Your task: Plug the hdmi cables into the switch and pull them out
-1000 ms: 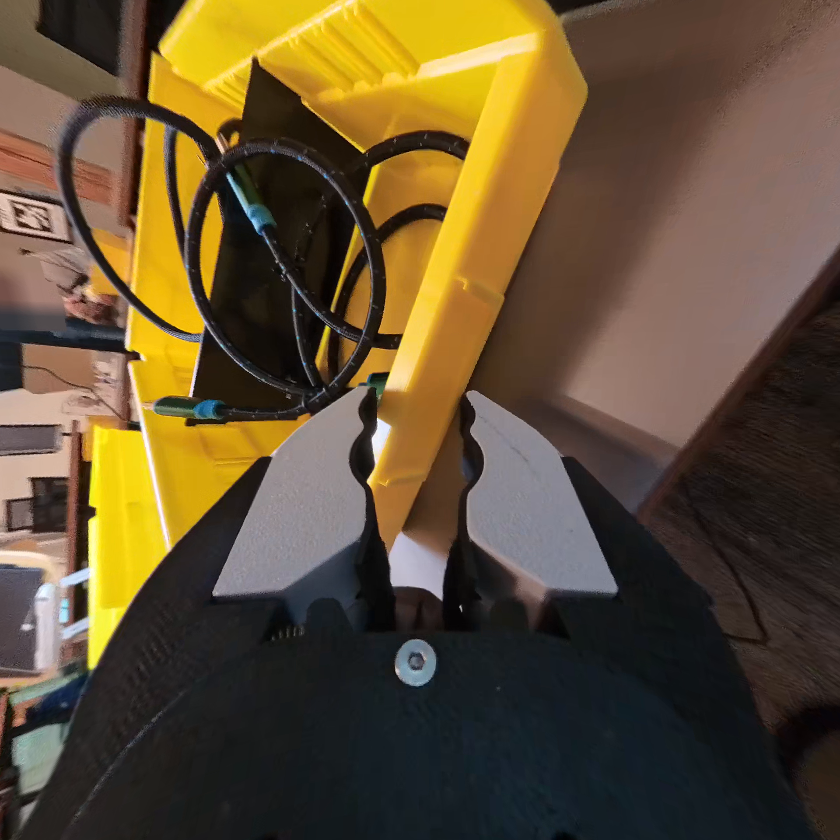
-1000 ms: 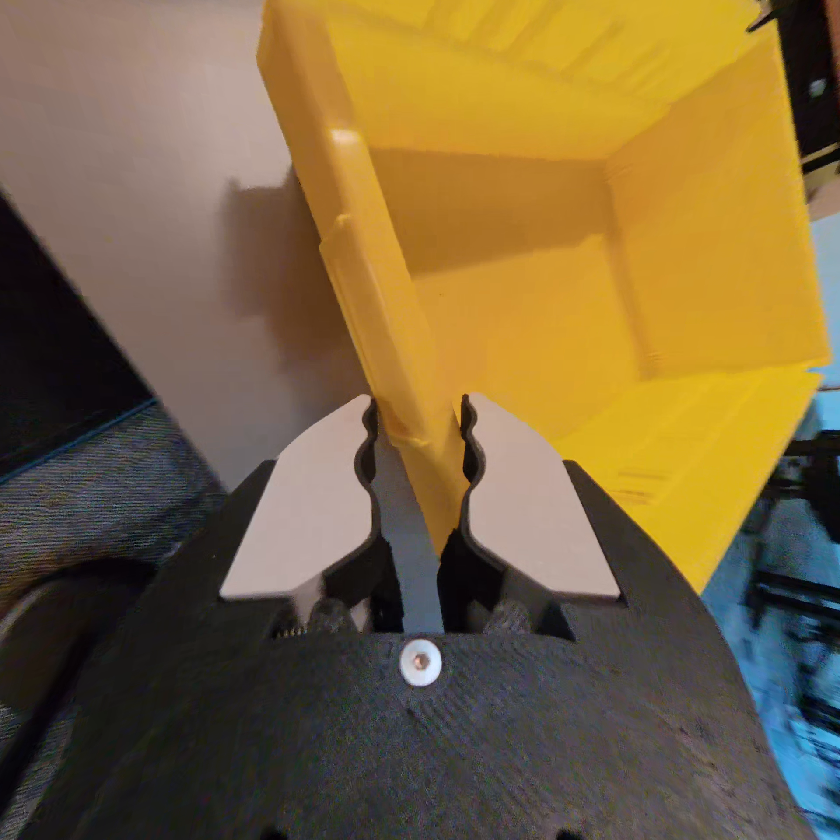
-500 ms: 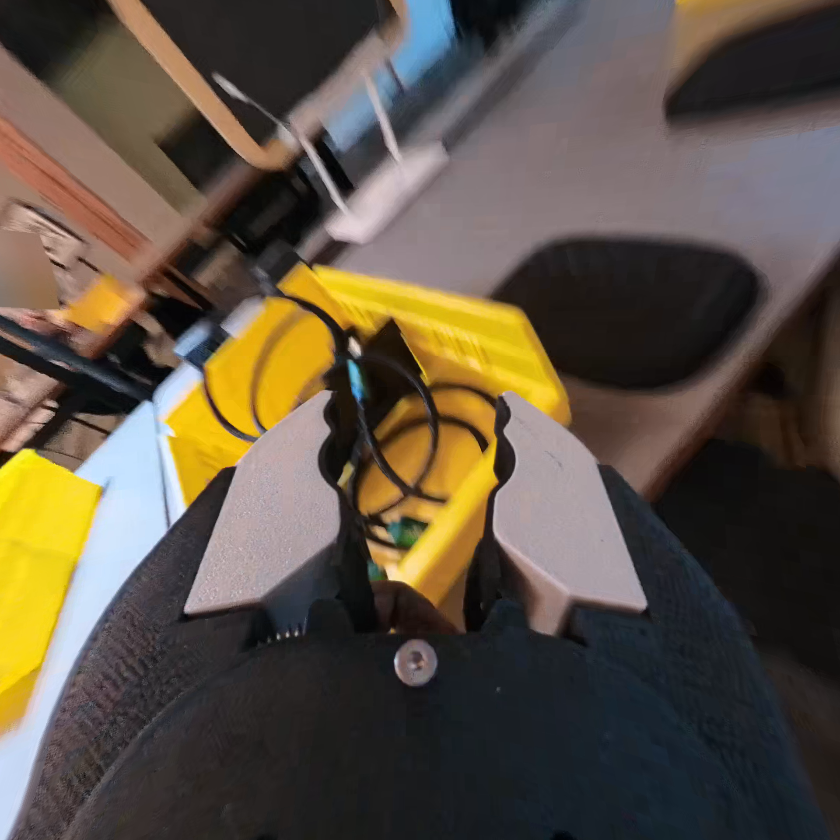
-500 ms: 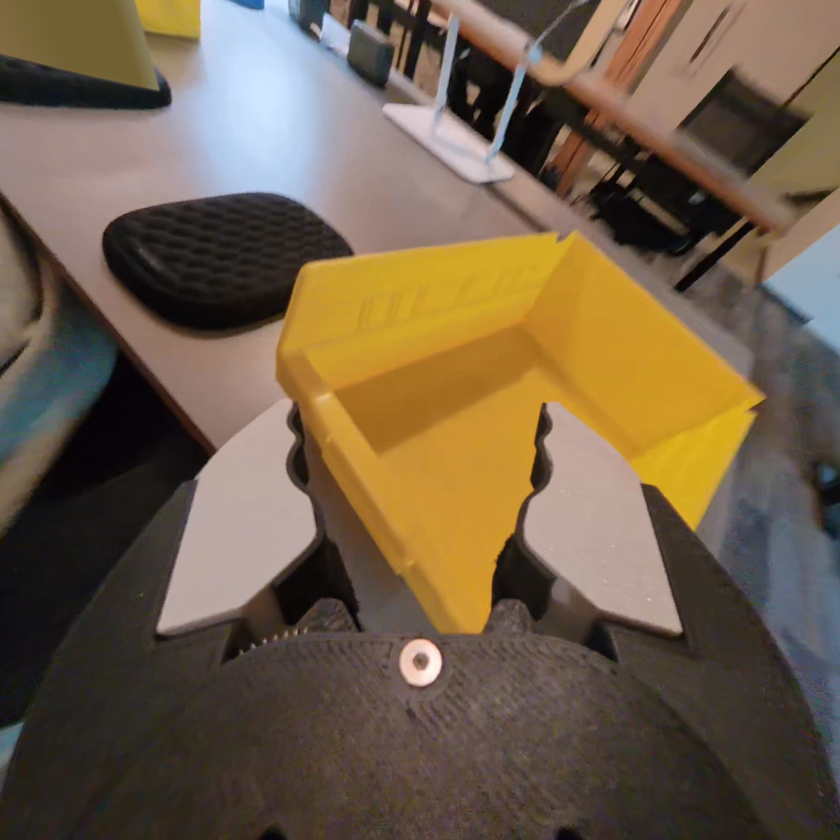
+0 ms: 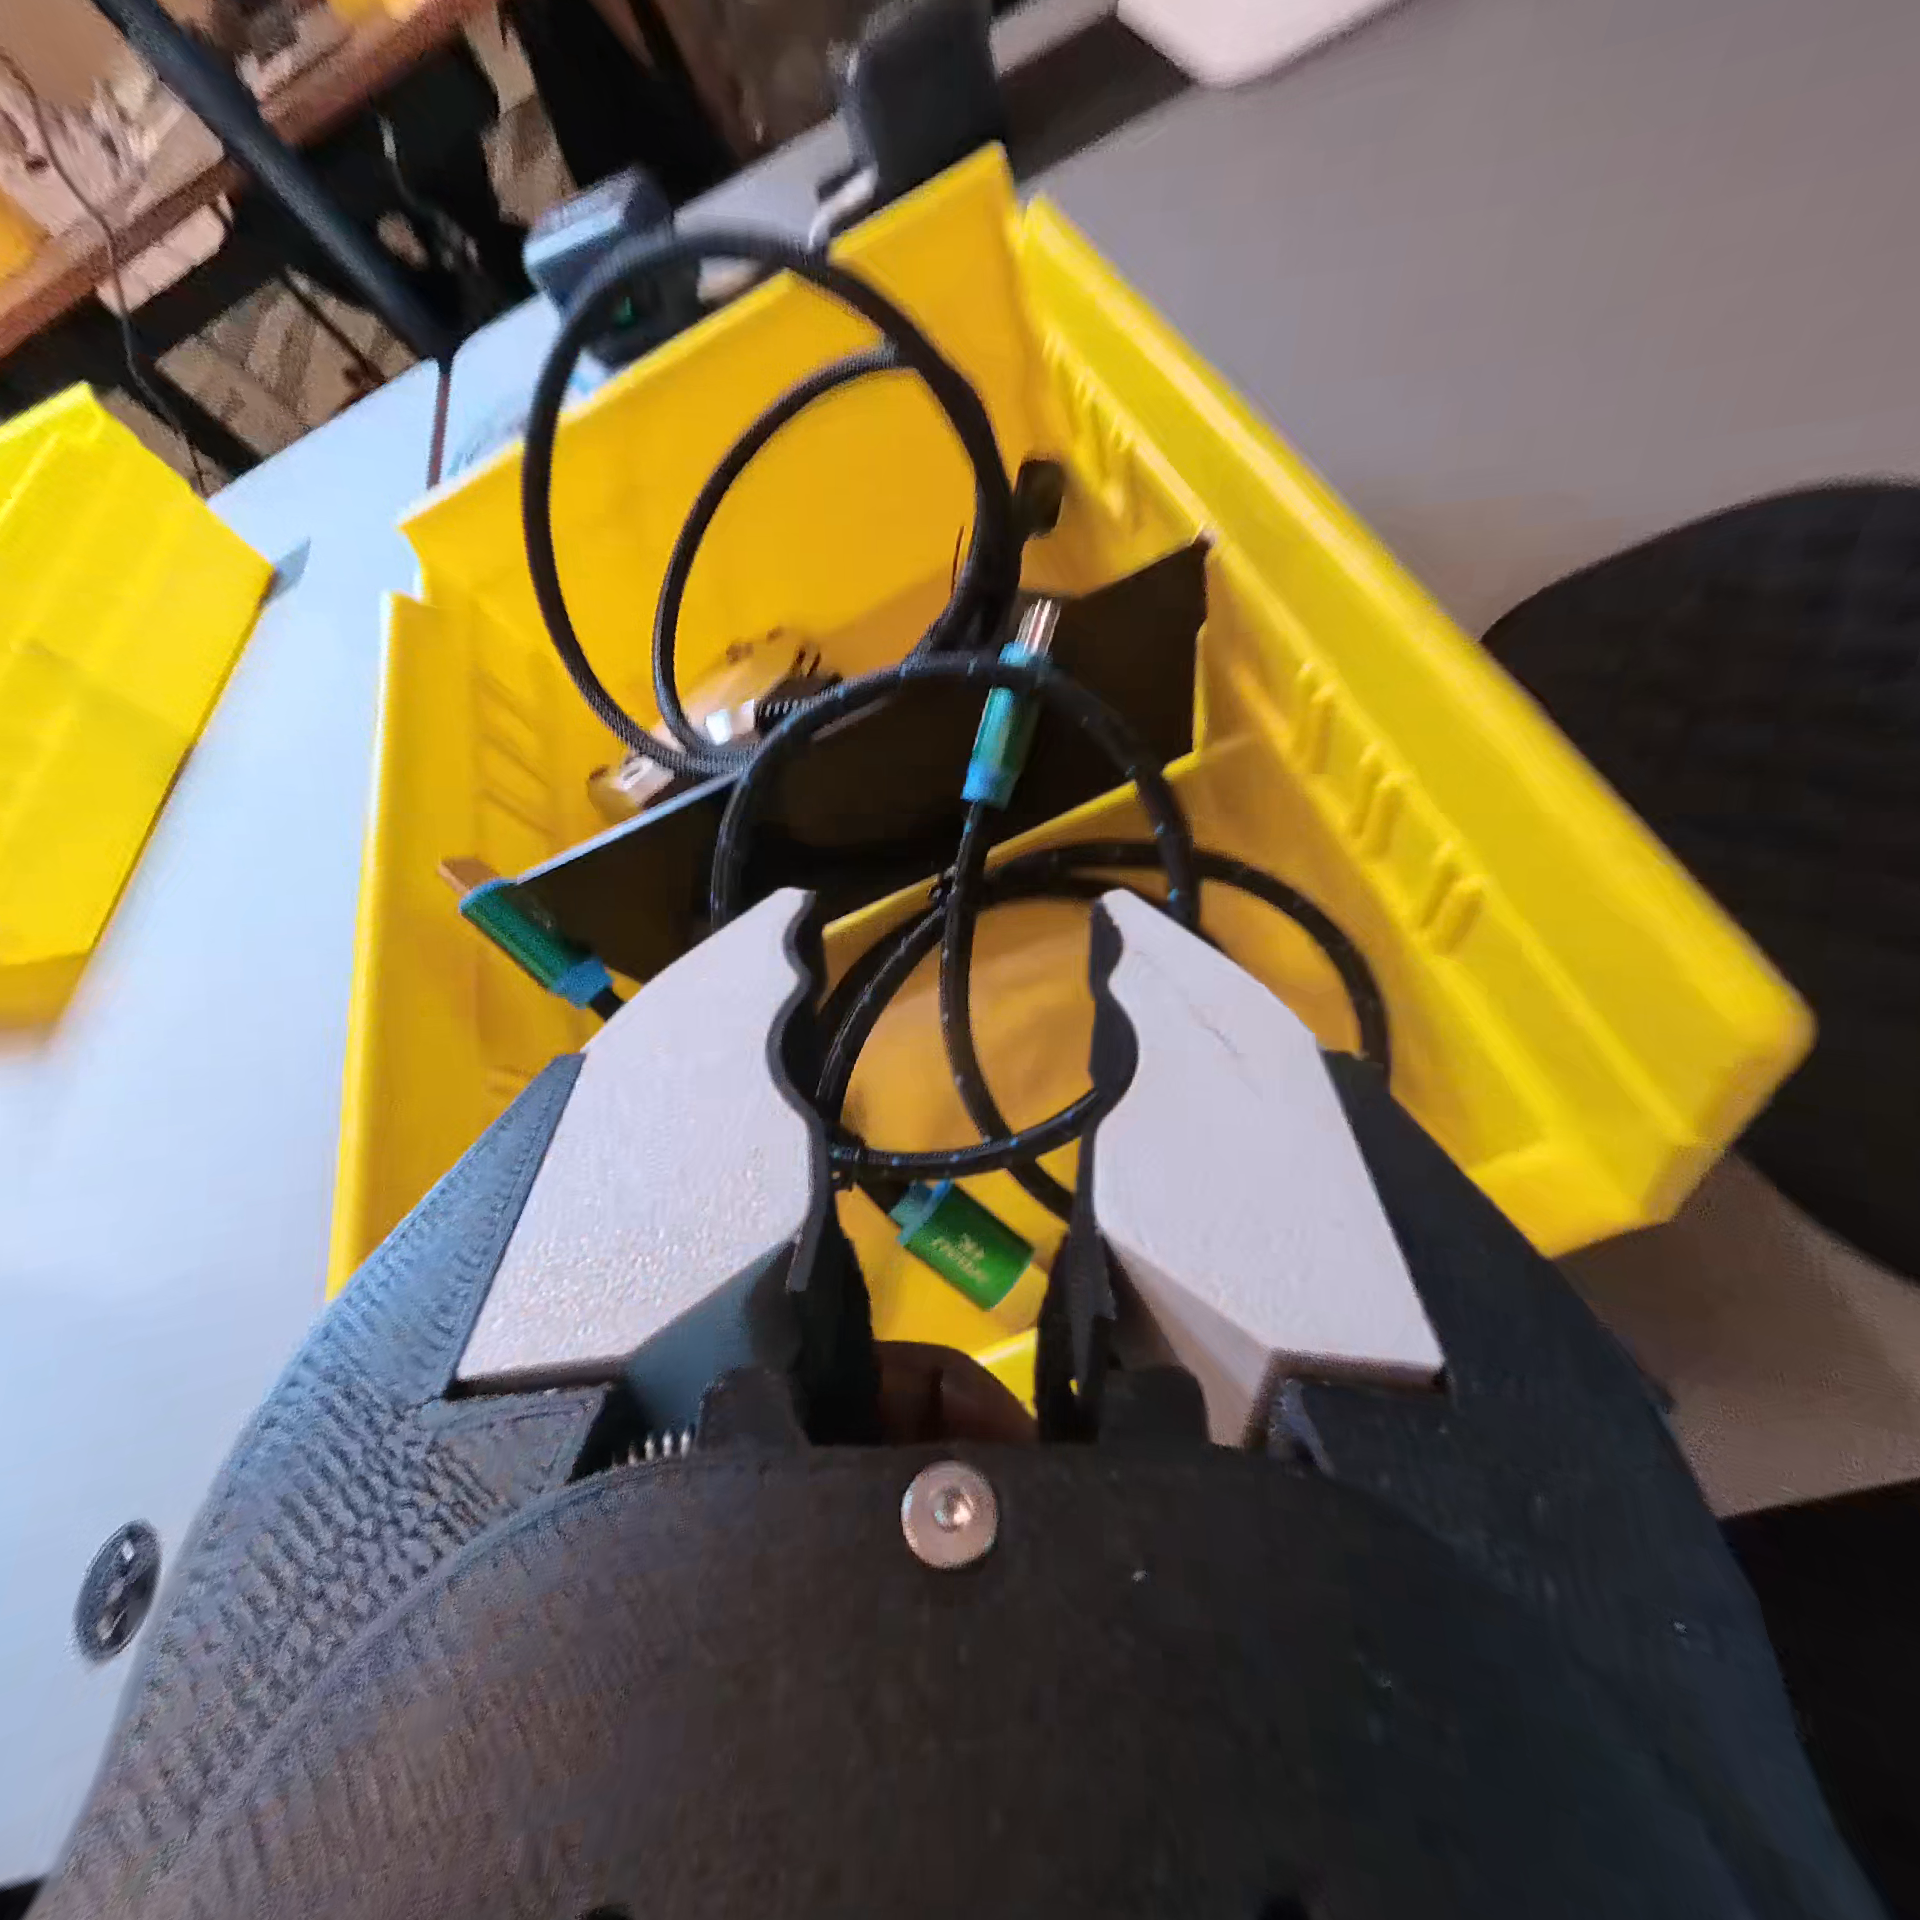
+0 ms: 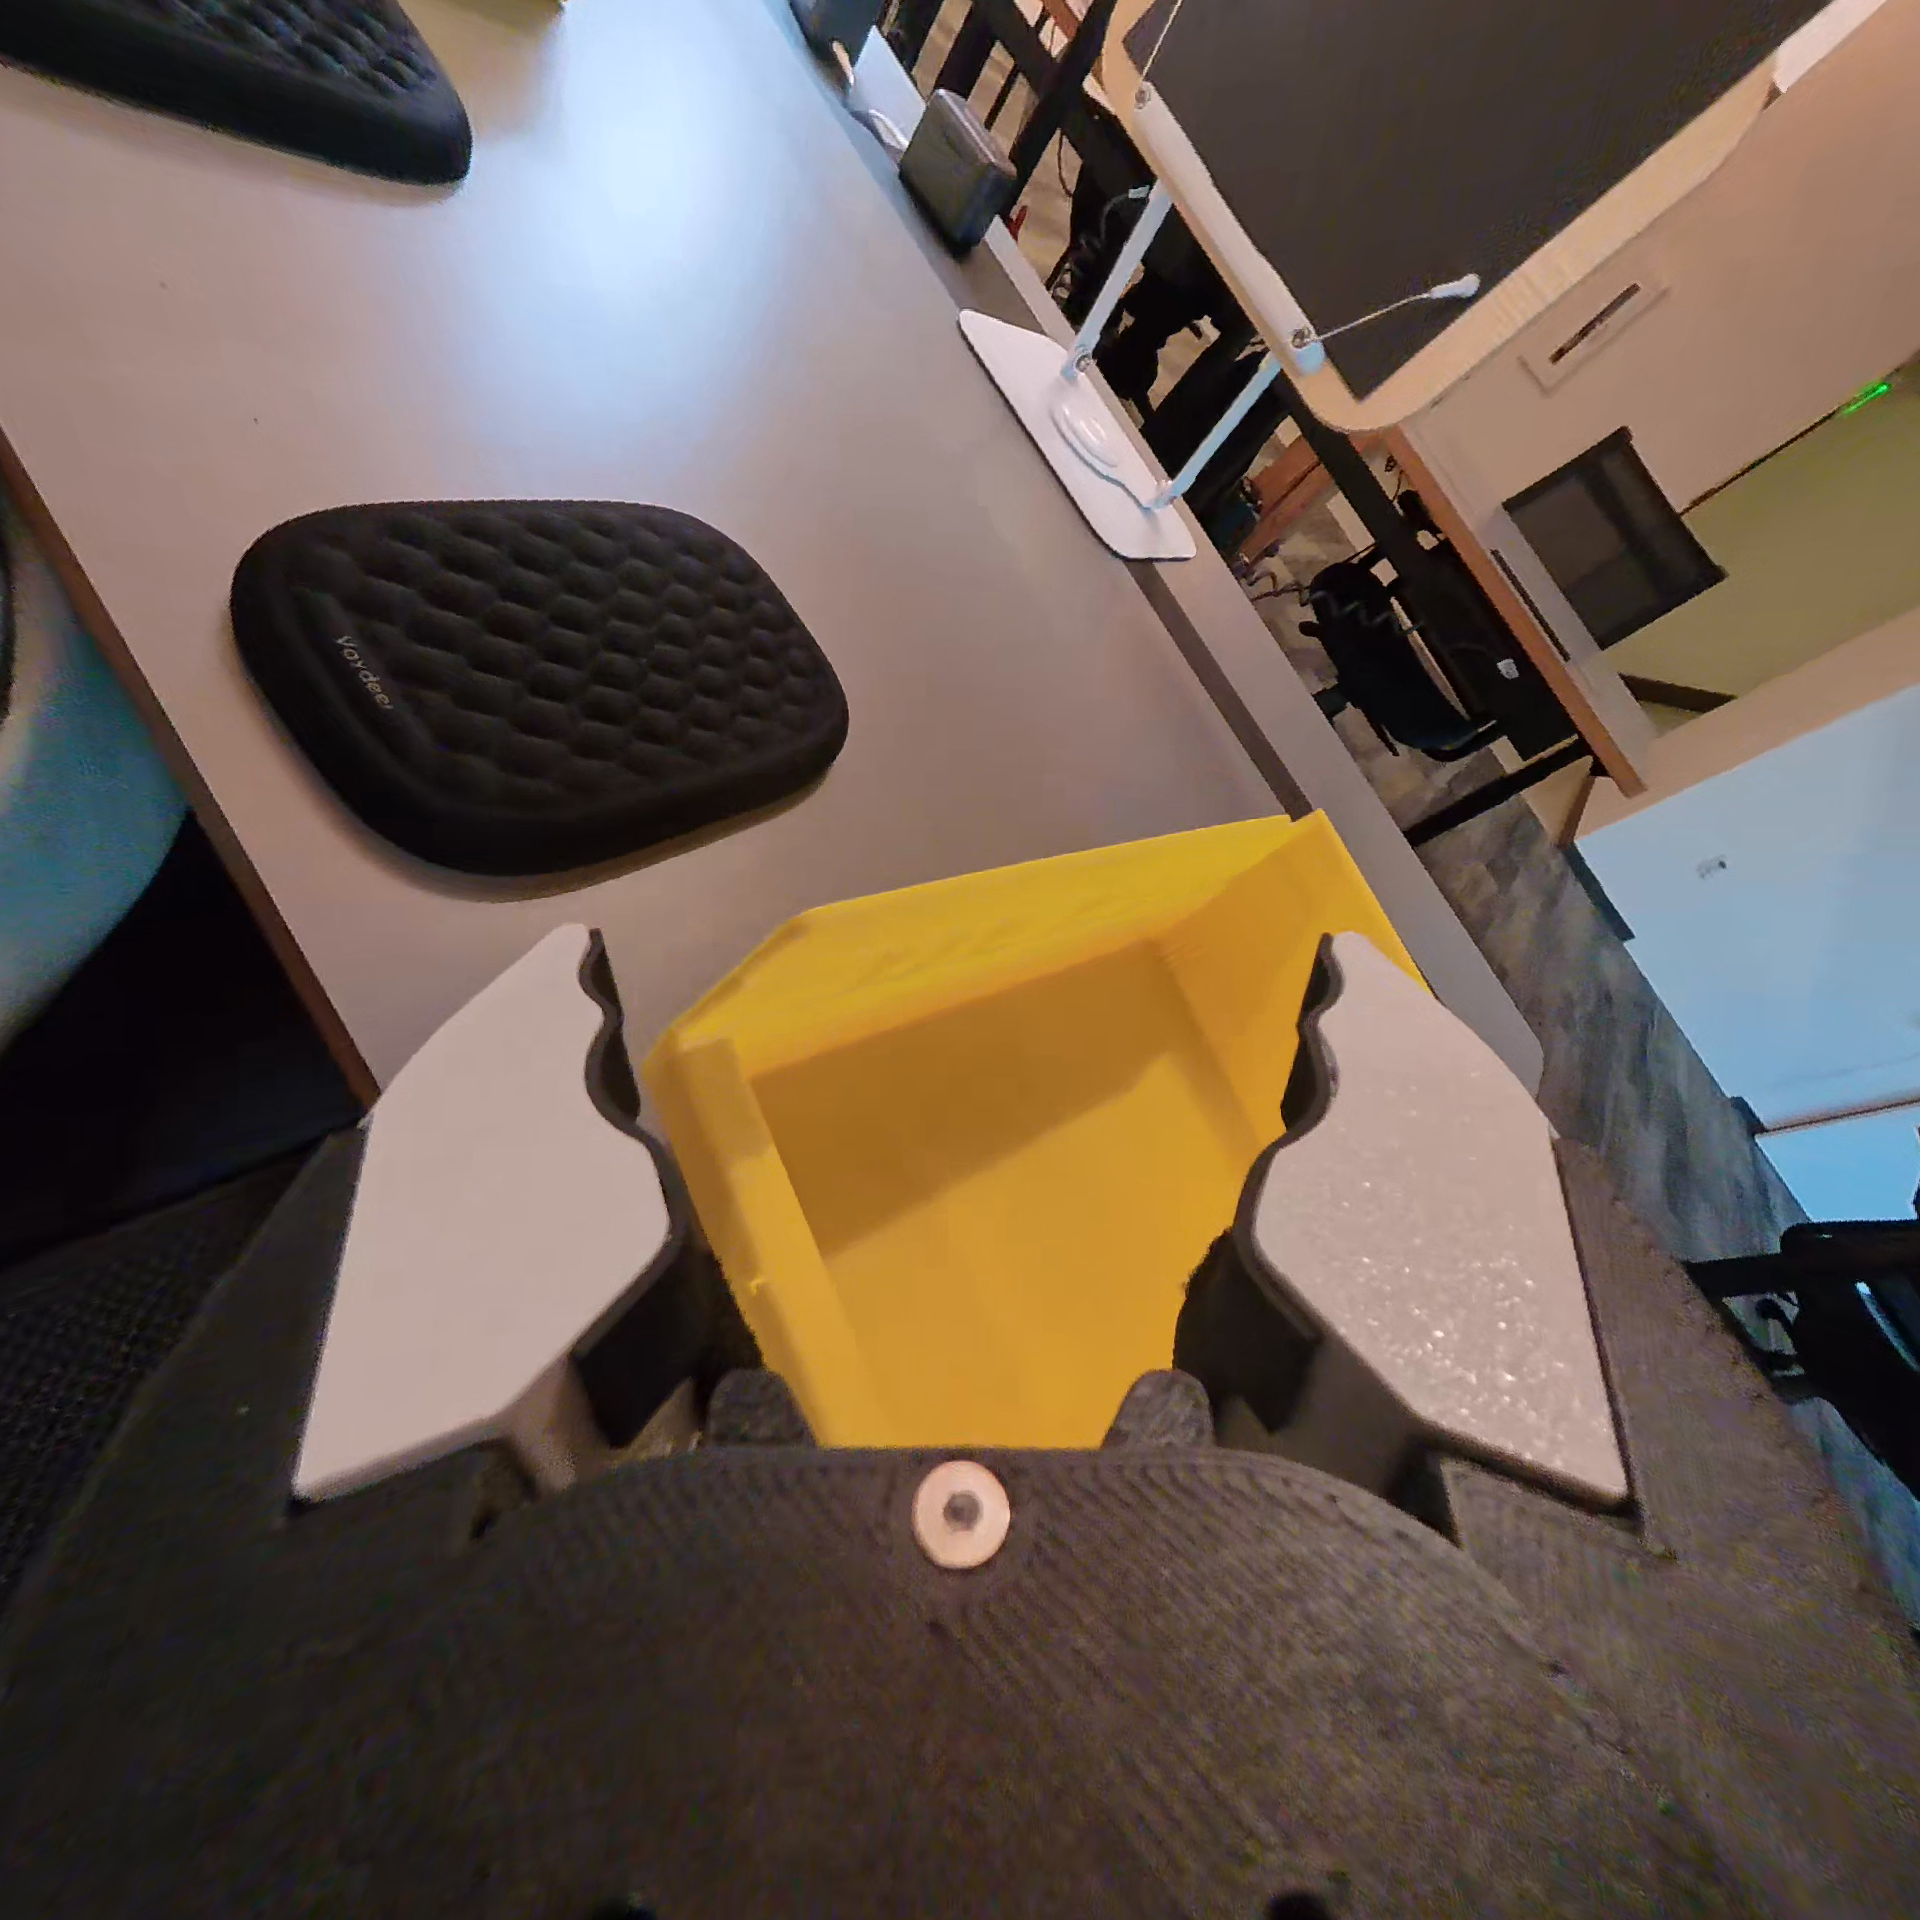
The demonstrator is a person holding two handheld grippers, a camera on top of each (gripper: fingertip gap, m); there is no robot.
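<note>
A: What is around the tongs?

B: A grey worktop [image 6: 727, 343] in an office room, with desks and a dark board beyond its far edge. A black honeycomb pad [image 6: 540, 686] lies ahead and left of the right tongs [image 6: 961, 940], and a white flat stand base [image 6: 1081, 436] sits farther ahead near the worktop's edge.

A: How do the right tongs stand?

B: Spread wide, gripping nothing. A yellow bin [image 6: 987, 1174] shows in the gap between the fingers, and its inside looks bare.

A: And the left tongs [image 5: 951, 904]?

B: Parted as well, with nothing clamped. They hang over the near end of a long yellow bin [image 5: 1455, 894] on the worktop.

A: Where are the hdmi cables?

B: In that long bin. Black braided hdmi cables [image 5: 769, 499] loop up out of it, and some loops cross the gap between the fingers. 1 green plug [image 5: 961, 1242] lies on the bin floor between the fingers, 1 [image 5: 530, 940] pokes out just left of the left finger, and 1 [image 5: 1003, 727] stands upright just ahead.

A: And the switch?

B: A black divider [image 5: 935, 769] crosses the bin just beyond the fingertips. Metallic parts lie behind it, too blurred to tell whether they are the switch.

A: Anything else?

B: Another yellow bin [image 5: 94, 665] sits well to the left.
</note>
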